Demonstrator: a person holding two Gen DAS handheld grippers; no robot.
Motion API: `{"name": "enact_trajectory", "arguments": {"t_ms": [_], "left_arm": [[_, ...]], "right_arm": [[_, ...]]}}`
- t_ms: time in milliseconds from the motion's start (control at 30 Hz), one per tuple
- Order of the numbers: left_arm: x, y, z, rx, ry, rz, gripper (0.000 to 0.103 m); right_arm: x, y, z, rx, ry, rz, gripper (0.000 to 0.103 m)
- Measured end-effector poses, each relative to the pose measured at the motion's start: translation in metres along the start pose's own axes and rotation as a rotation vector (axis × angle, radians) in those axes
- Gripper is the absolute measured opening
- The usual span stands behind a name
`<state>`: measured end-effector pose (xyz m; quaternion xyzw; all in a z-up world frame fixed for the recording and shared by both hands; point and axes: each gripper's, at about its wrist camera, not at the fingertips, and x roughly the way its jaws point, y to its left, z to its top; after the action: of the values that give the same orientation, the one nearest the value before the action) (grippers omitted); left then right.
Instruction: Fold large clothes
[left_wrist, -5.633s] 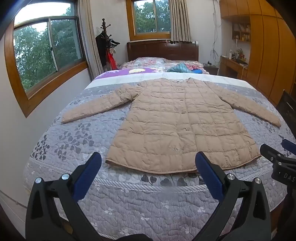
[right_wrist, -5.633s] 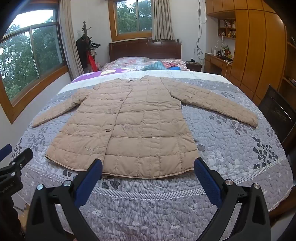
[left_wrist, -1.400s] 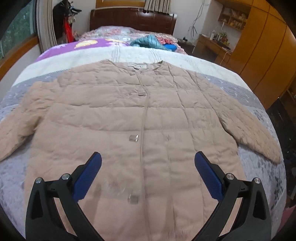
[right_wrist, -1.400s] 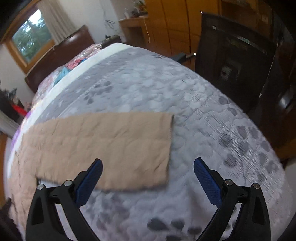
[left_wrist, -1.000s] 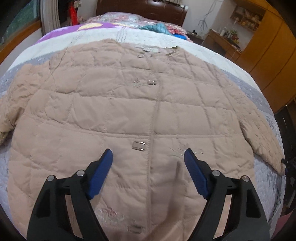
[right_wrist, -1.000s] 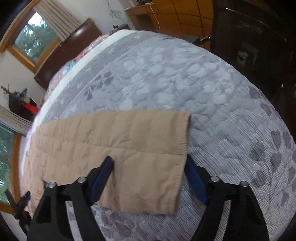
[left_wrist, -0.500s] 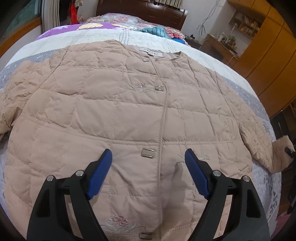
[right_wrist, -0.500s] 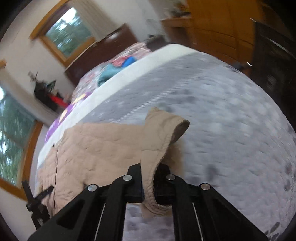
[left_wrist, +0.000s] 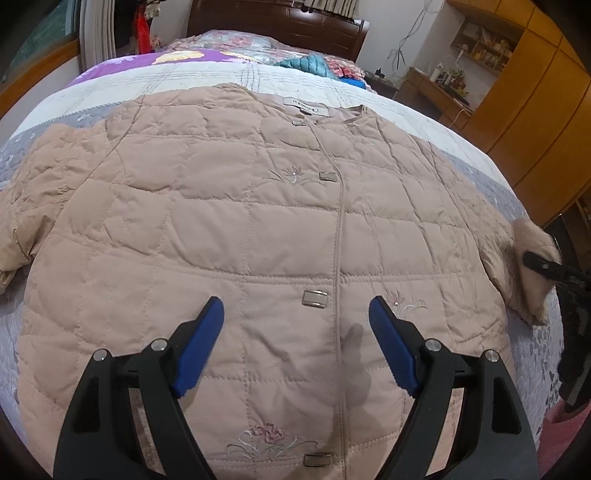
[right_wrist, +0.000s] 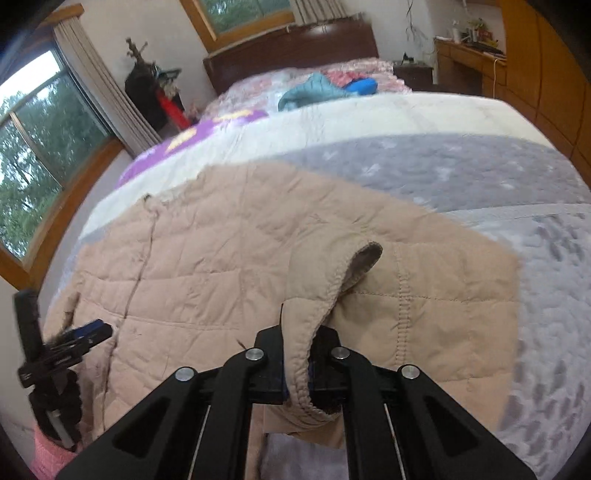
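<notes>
A beige quilted jacket (left_wrist: 236, 221) lies face up on the bed, buttoned, collar toward the headboard. My left gripper (left_wrist: 295, 325) is open and hovers just above the jacket's lower front, near the button placket. My right gripper (right_wrist: 298, 363) is shut on the cuff of the jacket's right-hand sleeve (right_wrist: 328, 280) and holds it lifted above the sleeve and body (right_wrist: 221, 258). In the left wrist view the right gripper (left_wrist: 535, 260) shows at the far right edge with the raised cuff (left_wrist: 532, 240). The other sleeve (left_wrist: 14, 236) lies bunched at the left.
The bed has a grey floral quilt (right_wrist: 535, 258) and a white and purple blanket (left_wrist: 155, 77) further up. A teal garment (right_wrist: 314, 90) lies near the dark headboard (left_wrist: 273, 26). Wooden wardrobes (left_wrist: 543, 96) stand right, windows (right_wrist: 33, 155) left.
My right gripper closed on the sleeve cuff, lifted it off the quilt and is carrying it toward the jacket's body. My left gripper moved closer over the jacket front and narrowed slightly.
</notes>
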<state>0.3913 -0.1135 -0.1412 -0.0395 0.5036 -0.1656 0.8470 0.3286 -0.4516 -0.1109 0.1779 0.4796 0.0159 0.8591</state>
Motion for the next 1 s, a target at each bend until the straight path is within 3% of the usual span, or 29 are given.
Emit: {"name": "enact_trajectory", "arguments": {"t_ms": [100,167,200,233,267,400,467,567,600,733,867,900,1000], "left_arm": [[0.001,0.001,-0.001,0.000,0.003,0.001,0.080],[0.001,0.000,-0.002,0.002,0.004,0.005,0.080],[0.001,-0.001,-0.001,0.004,0.006,0.008,0.080],[0.000,-0.002,-0.001,0.005,0.008,0.006,0.080],[0.000,-0.004,0.000,0.005,0.012,-0.002,0.080],[-0.004,-0.020,0.003,0.020,0.019,-0.036,0.080],[-0.005,-0.040,0.004,0.052,0.021,-0.063,0.080],[0.000,-0.075,0.005,0.102,0.039,-0.120,0.080],[0.002,-0.085,0.004,0.115,0.049,-0.140,0.080],[0.024,-0.142,0.004,0.161,0.130,-0.265,0.080],[0.052,-0.188,0.007,0.195,0.192,-0.300,0.080],[0.057,-0.194,0.008,0.198,0.200,-0.296,0.077],[0.071,-0.209,0.009,0.191,0.214,-0.262,0.054]], "right_arm": [[0.020,-0.001,-0.003,0.029,0.050,0.020,0.009],[0.022,-0.005,-0.005,0.049,0.055,0.066,0.017],[0.019,-0.007,-0.006,0.057,0.054,0.090,0.025],[0.016,-0.008,-0.007,0.066,0.056,0.128,0.042],[0.008,-0.010,-0.009,0.072,0.048,0.174,0.047],[-0.030,-0.021,-0.016,0.072,-0.006,0.270,0.048],[-0.052,-0.038,-0.022,0.098,-0.054,0.213,0.048],[-0.074,-0.070,-0.033,0.144,-0.086,-0.015,0.048],[-0.078,-0.082,-0.037,0.167,-0.087,-0.050,0.048],[-0.094,-0.128,-0.061,0.281,-0.092,-0.044,0.048],[-0.099,-0.144,-0.079,0.310,-0.091,-0.072,0.048],[-0.099,-0.144,-0.079,0.310,-0.091,-0.071,0.048],[-0.100,-0.145,-0.085,0.301,-0.092,-0.073,0.048]]}}
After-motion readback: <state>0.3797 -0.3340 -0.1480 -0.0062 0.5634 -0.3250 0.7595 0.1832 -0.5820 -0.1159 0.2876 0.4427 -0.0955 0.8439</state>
